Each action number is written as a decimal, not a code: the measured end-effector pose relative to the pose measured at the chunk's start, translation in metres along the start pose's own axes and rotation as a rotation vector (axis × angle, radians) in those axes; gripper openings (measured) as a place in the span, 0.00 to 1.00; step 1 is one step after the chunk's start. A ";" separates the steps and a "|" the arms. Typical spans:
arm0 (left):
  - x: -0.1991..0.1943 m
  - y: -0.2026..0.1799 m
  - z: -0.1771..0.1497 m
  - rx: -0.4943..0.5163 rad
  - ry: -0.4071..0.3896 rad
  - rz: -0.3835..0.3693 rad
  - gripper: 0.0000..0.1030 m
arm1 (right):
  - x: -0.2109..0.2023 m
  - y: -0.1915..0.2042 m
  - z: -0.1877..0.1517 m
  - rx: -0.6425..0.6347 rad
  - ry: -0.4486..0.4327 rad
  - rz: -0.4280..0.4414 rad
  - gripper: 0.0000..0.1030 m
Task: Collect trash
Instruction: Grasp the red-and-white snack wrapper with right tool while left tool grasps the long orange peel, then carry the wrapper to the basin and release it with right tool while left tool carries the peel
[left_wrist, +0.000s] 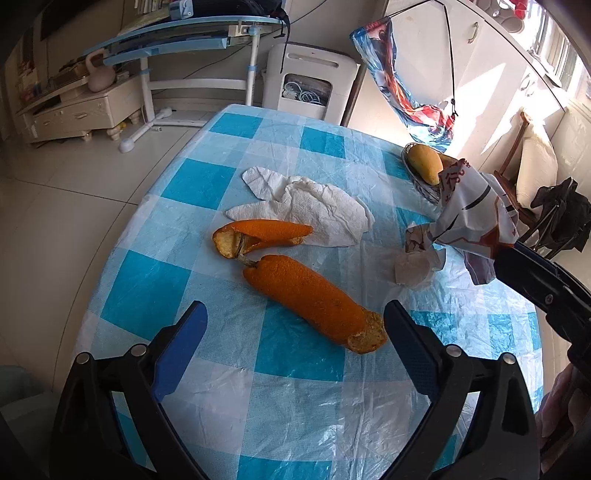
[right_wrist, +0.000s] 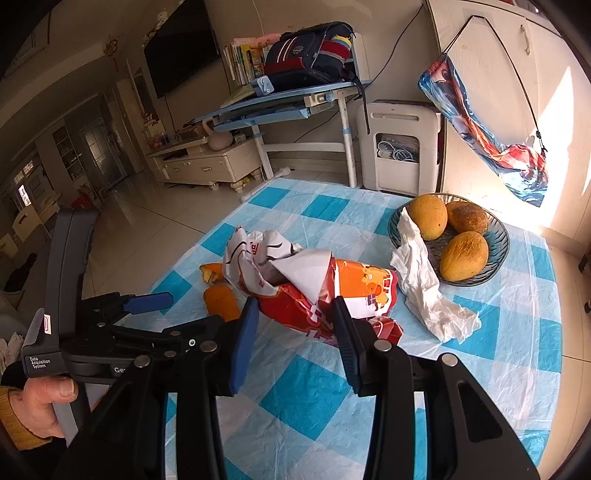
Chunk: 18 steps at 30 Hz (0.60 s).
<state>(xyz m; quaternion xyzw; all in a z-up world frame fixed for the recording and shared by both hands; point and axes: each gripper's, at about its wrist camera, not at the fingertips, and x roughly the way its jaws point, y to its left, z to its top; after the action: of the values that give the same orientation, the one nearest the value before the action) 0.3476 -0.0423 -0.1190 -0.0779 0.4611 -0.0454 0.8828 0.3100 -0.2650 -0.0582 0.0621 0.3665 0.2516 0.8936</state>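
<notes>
Jaws of the right gripper (right_wrist: 291, 321) clamp the snack wrapper (right_wrist: 314, 291), the left gripper (left_wrist: 295, 325) gapes empty over the orange peel (left_wrist: 314, 299); tissues (left_wrist: 314, 206) remain.

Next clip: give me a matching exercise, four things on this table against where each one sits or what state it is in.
Things:
1. wrapper
2. long peel
3. mangoes
4. flat tissue

Places or states:
A. in the dark bowl
B. between the open left gripper fingers, on the cloth
C. clamped in the right gripper
D. spread behind the curled peel

Pairs: 1-C, 2-B, 3-A, 4-D
</notes>
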 end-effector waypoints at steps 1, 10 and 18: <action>0.003 -0.001 0.000 0.004 0.011 -0.012 0.67 | -0.003 -0.006 0.000 0.033 -0.008 0.017 0.40; -0.003 -0.001 -0.012 0.034 0.041 -0.074 0.15 | -0.027 -0.042 -0.007 0.297 -0.078 0.213 0.40; -0.051 0.026 -0.035 -0.001 0.008 -0.125 0.12 | -0.059 -0.010 -0.008 0.235 -0.110 0.239 0.40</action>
<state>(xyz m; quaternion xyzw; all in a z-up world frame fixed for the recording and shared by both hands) 0.2900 -0.0124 -0.1017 -0.1067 0.4588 -0.1005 0.8764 0.2729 -0.3030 -0.0302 0.2227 0.3340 0.3079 0.8626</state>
